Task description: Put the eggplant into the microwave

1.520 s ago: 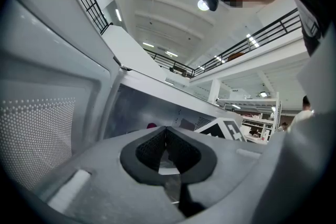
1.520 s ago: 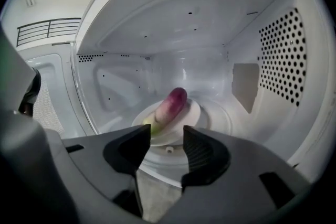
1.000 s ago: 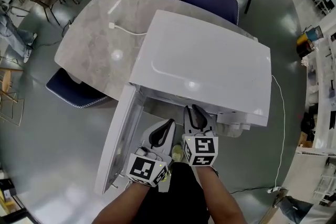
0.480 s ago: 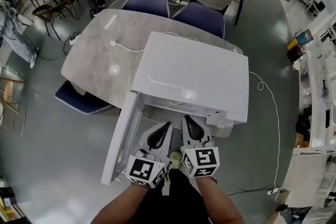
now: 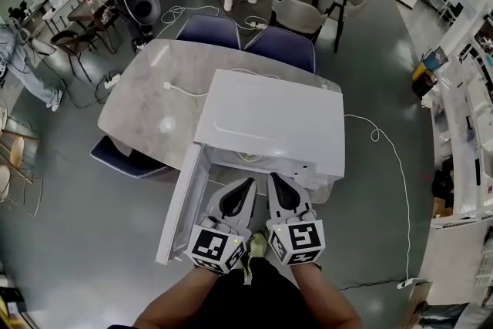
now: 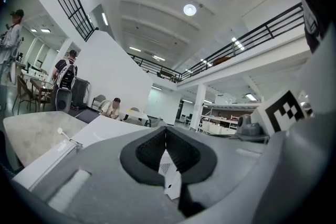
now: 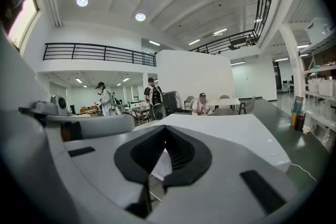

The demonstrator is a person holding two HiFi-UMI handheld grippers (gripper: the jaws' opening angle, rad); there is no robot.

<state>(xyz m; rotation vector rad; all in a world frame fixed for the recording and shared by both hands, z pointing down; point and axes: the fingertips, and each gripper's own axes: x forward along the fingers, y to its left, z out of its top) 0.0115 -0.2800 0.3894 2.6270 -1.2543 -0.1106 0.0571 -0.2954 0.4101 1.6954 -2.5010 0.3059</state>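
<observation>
The white microwave (image 5: 269,119) stands on a grey table (image 5: 146,96), its door (image 5: 181,200) swung open toward the lower left. Only a thin pale strip of its cavity (image 5: 248,157) shows under the top; no eggplant is visible in any view. My left gripper (image 5: 246,182) and right gripper (image 5: 271,176) hang side by side in front of the opening, above it, both shut and empty. In the left gripper view the left gripper (image 6: 166,129) has its jaws meeting over the microwave top (image 6: 105,131). The right gripper (image 7: 166,128) in its own view is the same.
Blue chairs (image 5: 208,31) (image 5: 281,48) stand behind the table, another (image 5: 123,156) at its left. A white cable (image 5: 189,69) lies on the tabletop and a power cord (image 5: 393,158) trails over the floor at right. People sit and stand far behind.
Both grippers and the head camera have risen, so the microwave looks smaller and farther below. The right gripper's jaws have come together.
</observation>
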